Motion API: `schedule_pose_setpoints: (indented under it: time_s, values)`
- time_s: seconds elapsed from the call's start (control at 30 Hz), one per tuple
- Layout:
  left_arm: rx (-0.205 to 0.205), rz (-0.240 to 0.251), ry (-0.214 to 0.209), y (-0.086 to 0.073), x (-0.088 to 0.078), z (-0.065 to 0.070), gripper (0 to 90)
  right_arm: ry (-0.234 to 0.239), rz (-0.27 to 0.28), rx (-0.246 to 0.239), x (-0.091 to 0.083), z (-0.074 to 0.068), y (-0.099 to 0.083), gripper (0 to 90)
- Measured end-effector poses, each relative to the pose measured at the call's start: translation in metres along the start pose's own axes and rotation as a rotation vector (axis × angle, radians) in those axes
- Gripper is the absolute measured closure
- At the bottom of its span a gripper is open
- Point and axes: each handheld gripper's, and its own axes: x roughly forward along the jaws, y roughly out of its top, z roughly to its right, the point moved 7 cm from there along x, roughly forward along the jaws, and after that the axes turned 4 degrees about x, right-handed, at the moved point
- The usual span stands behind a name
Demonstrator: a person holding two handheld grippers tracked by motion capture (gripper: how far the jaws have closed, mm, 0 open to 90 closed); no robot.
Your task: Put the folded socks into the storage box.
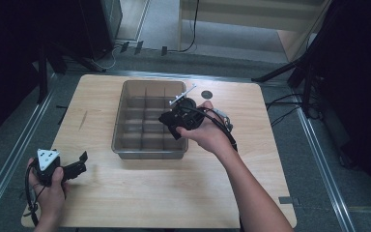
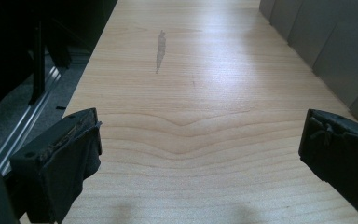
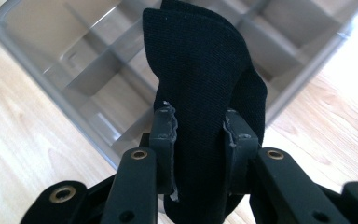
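A: Grey divided tray mid-tabletop. Black cloth where from it?

B: Just above the tray's right-hand rim, pinched in the right tongs, long axis running out past the jaw tips toward the compartments.

A: Nearer hand?

B: Right, easily. Left tongs well off the tray's near-left corner, jaws wide apart, holding nothing.

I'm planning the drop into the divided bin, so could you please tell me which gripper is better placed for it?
Right. The right gripper is shut on the black cloth above the bin; the left gripper is open, off by the table's edge.
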Motion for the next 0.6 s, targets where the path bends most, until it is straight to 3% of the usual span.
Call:
schedule_pose_setpoints:
  time_s: [0.23,0.6]
  values:
    - [0.002,-0.003,0.0,0.0,0.0,0.0,0.0,0.042,-0.026,-0.088,0.008,-0.006,0.0,69.7]
    - [0.003,-0.004,-0.001,0.0,0.0,0.0,0.0,0.061,-0.067,-0.135,0.017,-0.009,-0.002,69.3]
